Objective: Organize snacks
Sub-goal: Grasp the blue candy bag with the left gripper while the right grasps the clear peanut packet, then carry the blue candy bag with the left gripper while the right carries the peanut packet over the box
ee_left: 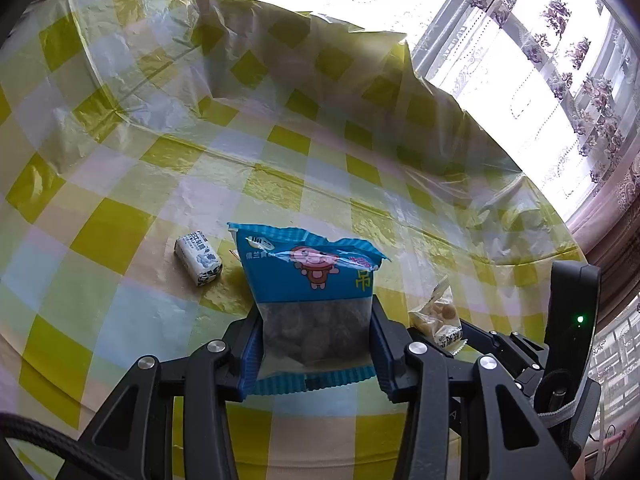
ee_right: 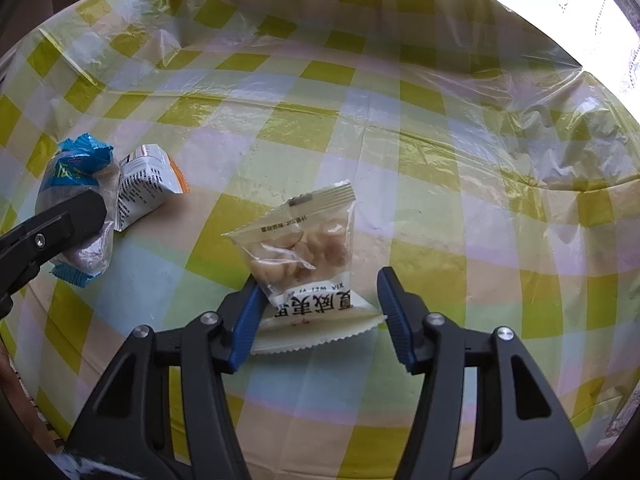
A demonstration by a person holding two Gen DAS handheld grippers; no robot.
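My left gripper (ee_left: 316, 306) is shut on a blue snack bag (ee_left: 308, 276) with a clear lower window showing dark pieces; both blue pads press its sides. The right wrist view shows that bag (ee_right: 76, 184) at the far left, in the left gripper's black finger (ee_right: 60, 224). A clear packet of pale round snacks (ee_right: 308, 252) lies between the fingers of my right gripper (ee_right: 320, 280). The left pad touches it, while the right pad (ee_right: 394, 316) stands off its body. From the left wrist view the packet (ee_left: 436, 314) and right gripper (ee_left: 492, 344) are at the right.
A small white wrapped snack (ee_left: 198, 258) lies on the yellow-checked plastic tablecloth (ee_left: 120, 184) left of the blue bag; the same snack (ee_right: 148, 188) shows beside the bag from the right wrist. The cloth bunches up along the far edge. A curtained window (ee_left: 540, 80) is beyond.
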